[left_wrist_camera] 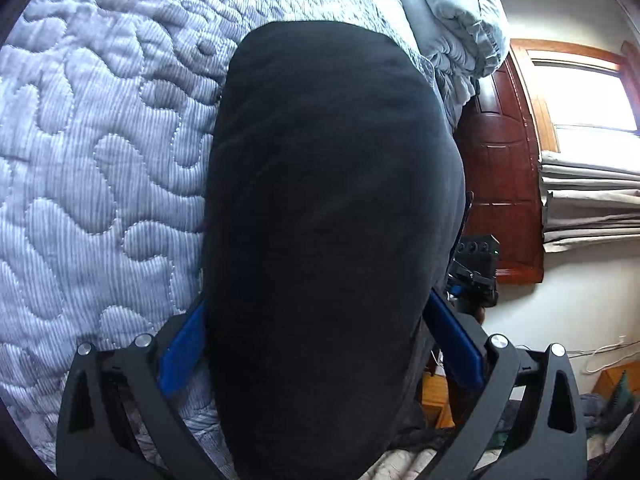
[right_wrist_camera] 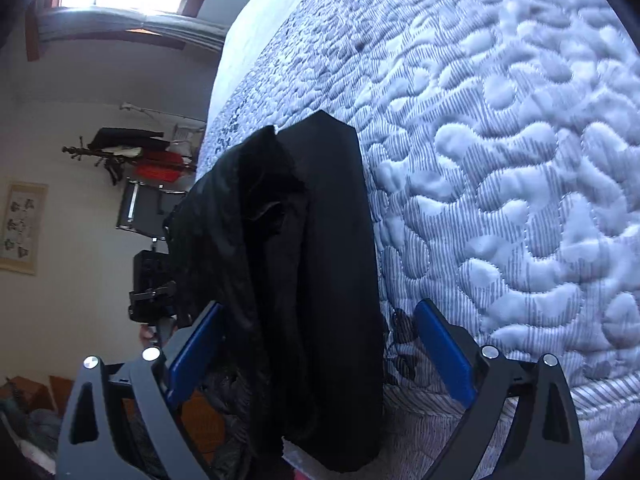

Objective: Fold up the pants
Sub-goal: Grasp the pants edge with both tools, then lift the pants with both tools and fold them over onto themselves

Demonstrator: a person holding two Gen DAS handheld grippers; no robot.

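Black pants [left_wrist_camera: 328, 220]: you see dark, smooth fabric folded into long narrow strip lying on quilted bed. Right wrist view shows pants [right_wrist_camera: 316, 280] layered lengthwise, rumpled layer on left, flat panel on right.

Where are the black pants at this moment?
The black pants lie on the quilted bed cover near its edge, between the open fingers of the left gripper and right gripper.

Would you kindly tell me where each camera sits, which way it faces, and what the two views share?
Left wrist: on the left gripper, looking along open jaws at black fabric pants over the blue-grey quilted bedspread; the right gripper shows beyond.
Right wrist: on the right gripper, jaws open, facing the pants and bedspread; the left gripper shows.
Shared: pants, bedspread.
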